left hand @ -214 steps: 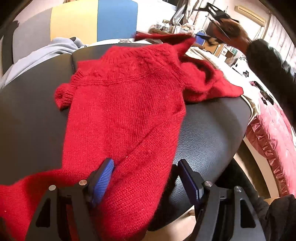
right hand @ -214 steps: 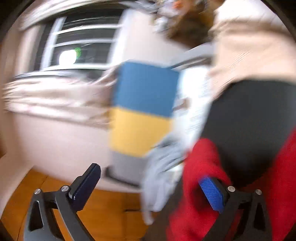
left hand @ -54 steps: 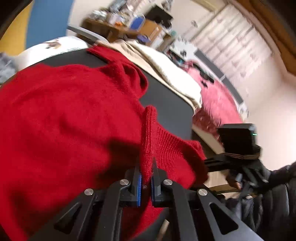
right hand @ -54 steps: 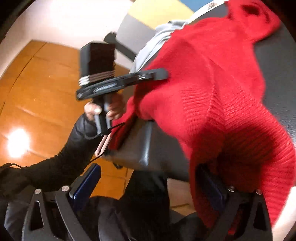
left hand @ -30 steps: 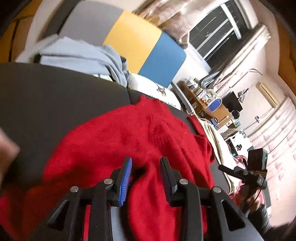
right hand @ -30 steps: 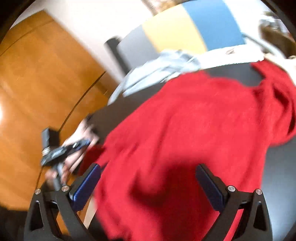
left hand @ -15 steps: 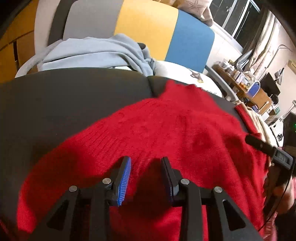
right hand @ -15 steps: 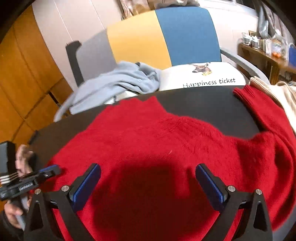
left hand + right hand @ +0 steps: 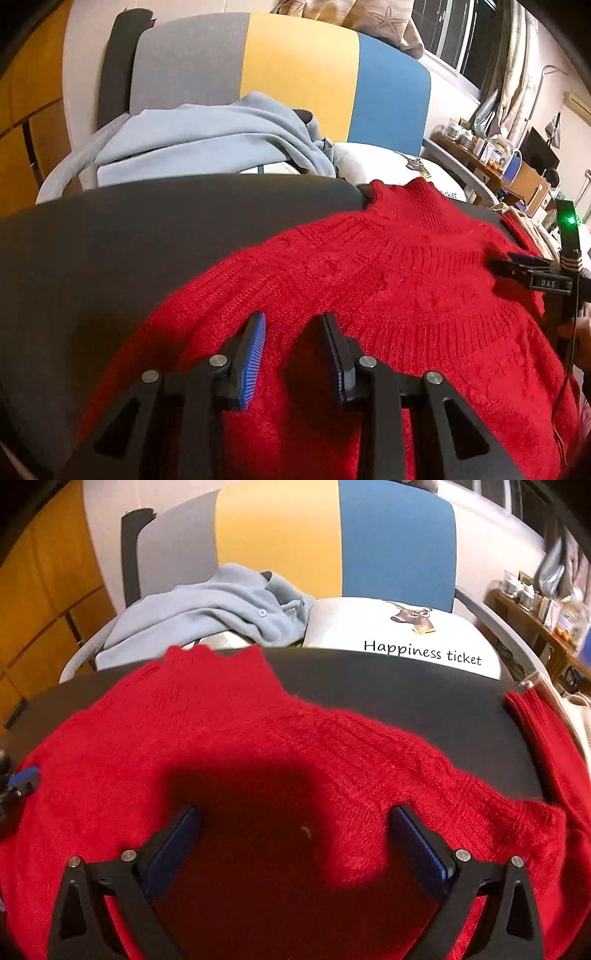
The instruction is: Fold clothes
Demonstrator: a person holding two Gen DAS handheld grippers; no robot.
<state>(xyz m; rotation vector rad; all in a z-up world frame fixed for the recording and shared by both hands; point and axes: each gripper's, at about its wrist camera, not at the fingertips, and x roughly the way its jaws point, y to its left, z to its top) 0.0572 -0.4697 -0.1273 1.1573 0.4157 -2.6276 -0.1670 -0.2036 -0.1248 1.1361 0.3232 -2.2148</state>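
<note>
A red knit sweater (image 9: 388, 295) lies spread on the black tabletop (image 9: 129, 240), with its collar (image 9: 417, 199) toward the far edge. My left gripper (image 9: 293, 321) hovers just over the sweater's left shoulder area, jaws partly open with nothing pinched between them. My right gripper (image 9: 295, 812) stands wide open above the sweater's (image 9: 258, 746) middle and casts a dark shadow on it. One sleeve (image 9: 539, 731) trails off toward the right. Each gripper shows in the other's view: the right gripper (image 9: 524, 267) and the left gripper (image 9: 22, 779).
Behind the table stands a chair with a grey, yellow and blue back (image 9: 295, 74). It holds a light blue garment (image 9: 207, 144) and a white cushion (image 9: 399, 627) printed "Happiness ticket". Cream fabric (image 9: 576, 705) lies at the table's right edge. A cluttered desk (image 9: 491, 155) is at the far right.
The left gripper, earlier shut on a fold of the sweater, now stands open. Both grippers have come lower and closer over the sweater, which now lies flatter on the table.
</note>
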